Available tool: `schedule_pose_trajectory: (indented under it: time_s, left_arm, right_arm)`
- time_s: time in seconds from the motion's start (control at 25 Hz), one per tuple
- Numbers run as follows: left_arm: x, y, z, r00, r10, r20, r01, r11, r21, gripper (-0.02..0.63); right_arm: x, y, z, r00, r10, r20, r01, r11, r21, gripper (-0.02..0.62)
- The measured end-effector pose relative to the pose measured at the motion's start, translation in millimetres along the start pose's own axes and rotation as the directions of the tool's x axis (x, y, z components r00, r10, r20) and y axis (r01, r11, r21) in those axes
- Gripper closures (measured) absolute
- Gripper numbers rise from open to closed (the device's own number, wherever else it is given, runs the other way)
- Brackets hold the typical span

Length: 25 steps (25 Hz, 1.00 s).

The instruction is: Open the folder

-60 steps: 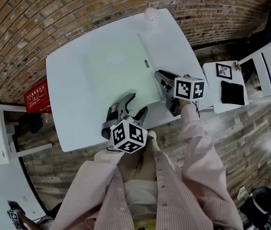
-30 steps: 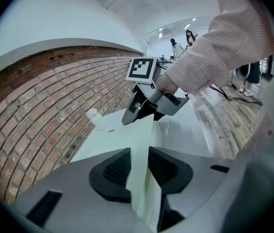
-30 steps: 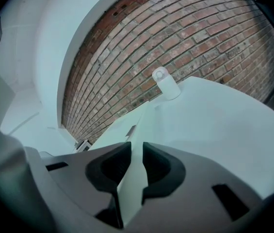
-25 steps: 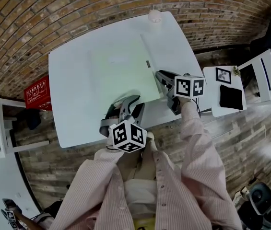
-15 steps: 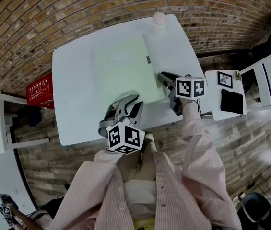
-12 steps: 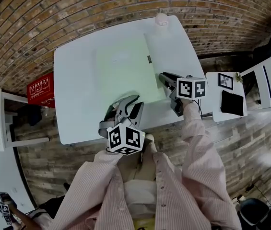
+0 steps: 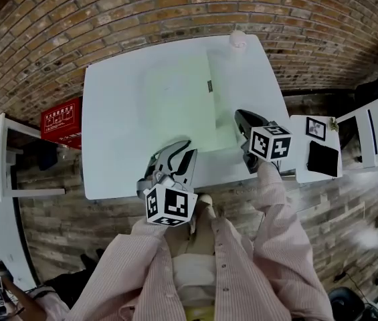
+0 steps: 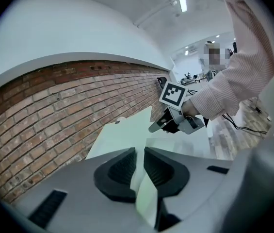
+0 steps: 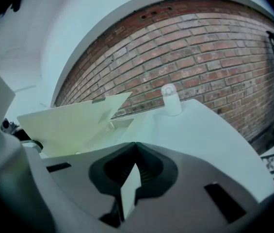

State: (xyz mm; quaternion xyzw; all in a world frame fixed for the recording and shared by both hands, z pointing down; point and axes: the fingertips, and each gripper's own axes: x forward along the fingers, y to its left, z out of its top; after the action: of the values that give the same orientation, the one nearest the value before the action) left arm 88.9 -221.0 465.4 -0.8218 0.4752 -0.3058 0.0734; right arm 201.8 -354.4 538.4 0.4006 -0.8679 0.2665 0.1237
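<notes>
Head view: a white table (image 7: 108,112) stands against a brick wall (image 7: 142,5), with a red box (image 7: 61,121) at nine o'clock. A pale green folder (image 7: 178,105) lies mid-table, its cover partly raised. The left gripper (image 7: 183,150), jaws just closing, pinches the folder's six-o'clock edge, and the right gripper (image 7: 242,118) clamps its four-o'clock edge.

Head cam looks steeply down on the white table (image 7: 108,112) from its near edge; gripper cams sit low, tight behind their jaws, facing the far brick wall (image 9: 200,57); all share the folder (image 7: 182,105).

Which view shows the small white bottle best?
Right gripper view: the bottle stands upright, side-on, at the table's far edge. Head view shows it tiny from above; left gripper view doesn't show it.
</notes>
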Motion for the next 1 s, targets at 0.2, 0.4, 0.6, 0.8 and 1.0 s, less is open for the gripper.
schedule_pose_trajectory:
  time_s: [0.2, 0.4, 0.6, 0.8, 1.0]
  left_arm:
    - [-20.3, 18.8, -2.9, 0.998, 0.052, 0.036, -0.049, 0.995, -0.082, 0.568]
    - [-38.5, 31.8, -11.1, 0.996, 0.073, 0.055, -0.065, 0.989, -0.130, 0.574]
    - [-60.9, 54.4, -23.4, 0.991, 0.107, 0.078, -0.088, 0.973, -0.213, 0.581]
    - [-80.2, 71.6, -39.5, 0.987, 0.123, 0.108, -0.085, 0.949, -0.303, 0.583]
    - [-98.6, 87.2, -58.6, 0.985, 0.141, 0.104, -0.093, 0.925, -0.369, 0.586]
  right_arm:
    - [-7.7, 16.3, 20.6, 0.998, -0.015, 0.060, 0.020, 0.996, -0.084, 0.591]
    - [-6.8, 44.0, 30.8, 0.996, 0.018, 0.090, -0.010, 0.996, -0.090, 0.591]
    - [1.3, 76.1, 32.5, 0.994, 0.036, 0.105, -0.026, 0.995, -0.097, 0.591]
    - [11.3, 109.9, 29.9, 0.993, 0.048, 0.111, -0.036, 0.994, -0.106, 0.591]
    - [19.0, 143.6, 26.2, 0.991, 0.068, 0.116, -0.055, 0.992, -0.114, 0.591]
